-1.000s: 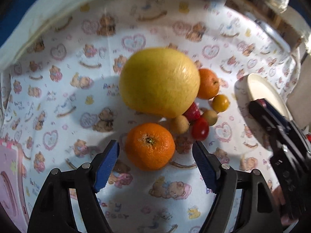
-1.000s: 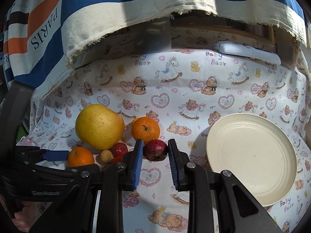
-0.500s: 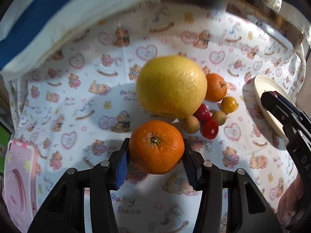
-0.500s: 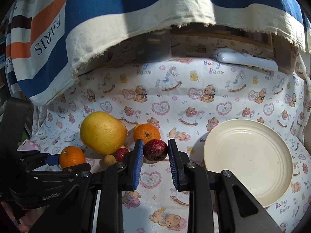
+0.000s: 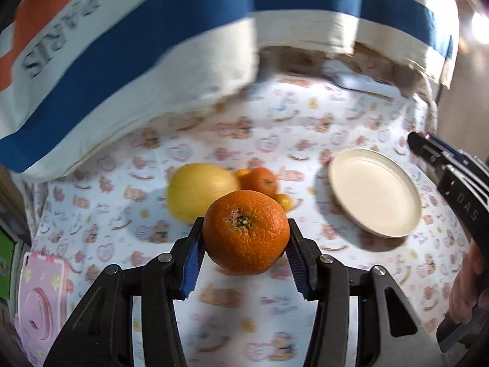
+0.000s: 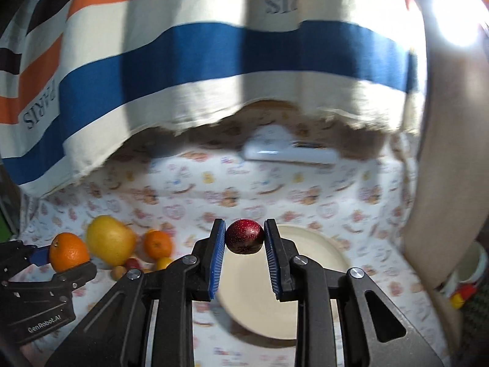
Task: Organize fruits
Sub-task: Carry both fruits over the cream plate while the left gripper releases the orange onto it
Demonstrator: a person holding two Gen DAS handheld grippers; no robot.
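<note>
Teddy bears and hearts are printed all over the cloth [image 5: 305, 128] that covers the surface, and a big striped towel [image 6: 214, 55] with blue, orange and cream bands hangs over the far edge. The left tongs [image 5: 244, 244] squeeze a round orange [image 5: 246, 231] between their blue pads and hold it up off the cloth. The right tongs [image 6: 244, 238] pinch a small dark red fruit [image 6: 244, 236] and hold it over the cream plate [image 6: 324, 263], which sits toward the right edge of the surface. More fruit lies in a little pile toward the left edge, well apart from the plate: a big yellow fruit [image 6: 110, 241], another orange [image 6: 157, 244] just beside it, and some tiny fruits [image 6: 133, 267] in front that look red, yellow and tan. A pink thing [image 5: 39, 302] lies at the near left corner. A white flat thing [image 6: 290, 154] rests near the far edge, under the towel.
</note>
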